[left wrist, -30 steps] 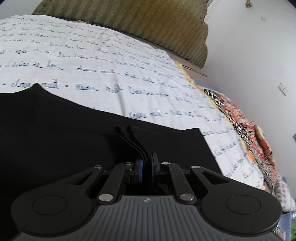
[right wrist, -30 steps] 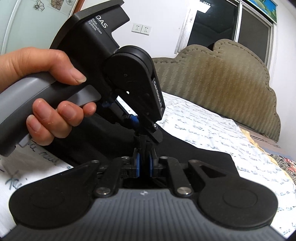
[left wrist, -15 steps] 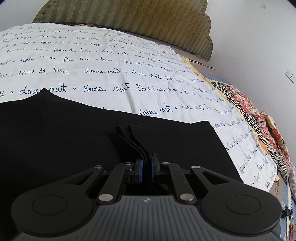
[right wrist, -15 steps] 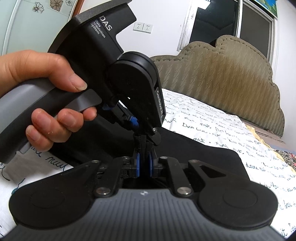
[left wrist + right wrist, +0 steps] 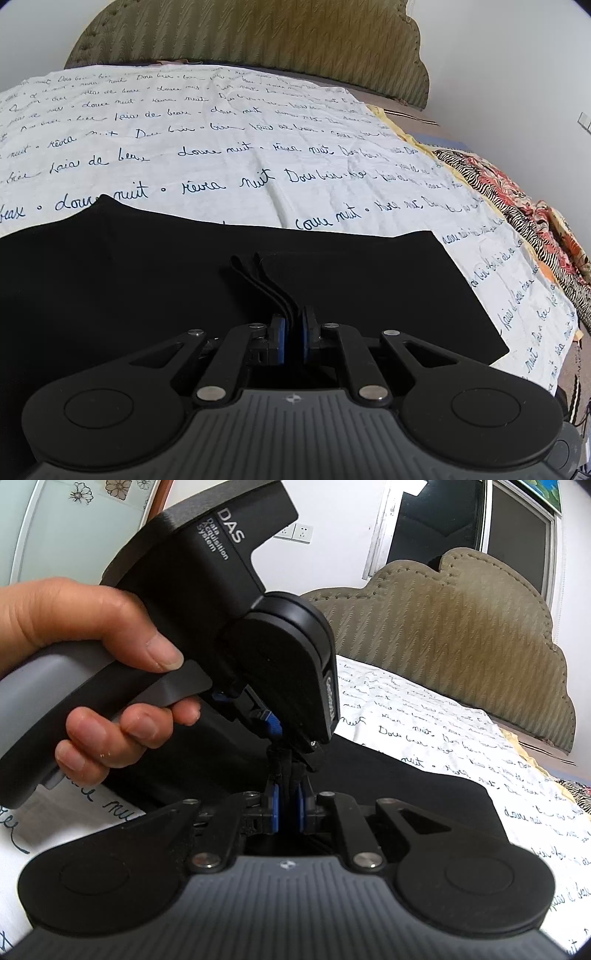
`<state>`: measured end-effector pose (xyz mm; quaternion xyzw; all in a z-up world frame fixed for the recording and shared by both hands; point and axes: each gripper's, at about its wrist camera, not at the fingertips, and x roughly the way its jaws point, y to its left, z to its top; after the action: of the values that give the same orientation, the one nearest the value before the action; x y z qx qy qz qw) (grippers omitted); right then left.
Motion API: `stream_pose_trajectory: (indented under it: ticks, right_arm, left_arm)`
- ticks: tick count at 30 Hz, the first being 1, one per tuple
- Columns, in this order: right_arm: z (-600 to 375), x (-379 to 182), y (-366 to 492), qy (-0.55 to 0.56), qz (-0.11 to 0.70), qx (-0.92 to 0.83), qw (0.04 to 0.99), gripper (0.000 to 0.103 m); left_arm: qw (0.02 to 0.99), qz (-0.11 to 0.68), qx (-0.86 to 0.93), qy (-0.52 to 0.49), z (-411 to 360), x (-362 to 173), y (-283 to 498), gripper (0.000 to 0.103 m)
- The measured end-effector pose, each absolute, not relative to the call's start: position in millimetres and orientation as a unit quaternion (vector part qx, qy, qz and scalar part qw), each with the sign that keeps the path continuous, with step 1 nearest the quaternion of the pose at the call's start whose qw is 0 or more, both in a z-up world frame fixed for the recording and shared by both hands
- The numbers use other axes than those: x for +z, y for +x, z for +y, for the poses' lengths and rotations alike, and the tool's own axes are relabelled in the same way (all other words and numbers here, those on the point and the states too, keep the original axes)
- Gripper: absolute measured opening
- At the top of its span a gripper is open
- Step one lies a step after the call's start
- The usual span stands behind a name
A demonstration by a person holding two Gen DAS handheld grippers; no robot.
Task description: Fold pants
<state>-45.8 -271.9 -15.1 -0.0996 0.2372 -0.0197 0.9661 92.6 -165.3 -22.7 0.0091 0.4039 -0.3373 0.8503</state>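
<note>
Two grippers are pinched on the black pants (image 5: 332,280), close together at one edge. My left gripper (image 5: 246,261) is clamped on the cloth. My right gripper (image 5: 288,771) is clamped on a bunch of it too, just under the left one, which my left hand (image 5: 92,672) holds. The pants lie flat on the bed sheet (image 5: 258,155), stretching away from both grippers toward the headboard (image 5: 258,33). I think the edge goes that way next.

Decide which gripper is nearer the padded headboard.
Left. The left gripper sits just ahead of the right gripper, toward the headboard; the right one lies behind it.
</note>
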Motion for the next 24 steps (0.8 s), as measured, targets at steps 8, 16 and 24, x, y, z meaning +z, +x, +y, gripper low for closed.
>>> stream_pose_trajectory:
  ticks: [8, 16, 24]
  right_arm:
    - [-271.4, -15.5, -42.2, -0.102, 0.239, -0.014, 0.966, 0.011]
    - [-271.0, -16.5, -42.5, -0.103, 0.238, -0.009, 0.966, 0.011]
    - [-269.8, -16.1, -43.8, -0.105, 0.239, -0.007, 0.965, 0.011]
  left_arm:
    - [0.855, 0.400, -0.328, 0.025, -162.9, -20.5, 92.1, 0.008]
    - [0.857, 0.398, -0.324, 0.038, -159.1, -18.6, 91.6, 0.008]
    - [0.858, 0.397, -0.323, 0.050, -158.4, -17.3, 91.1, 0.008]
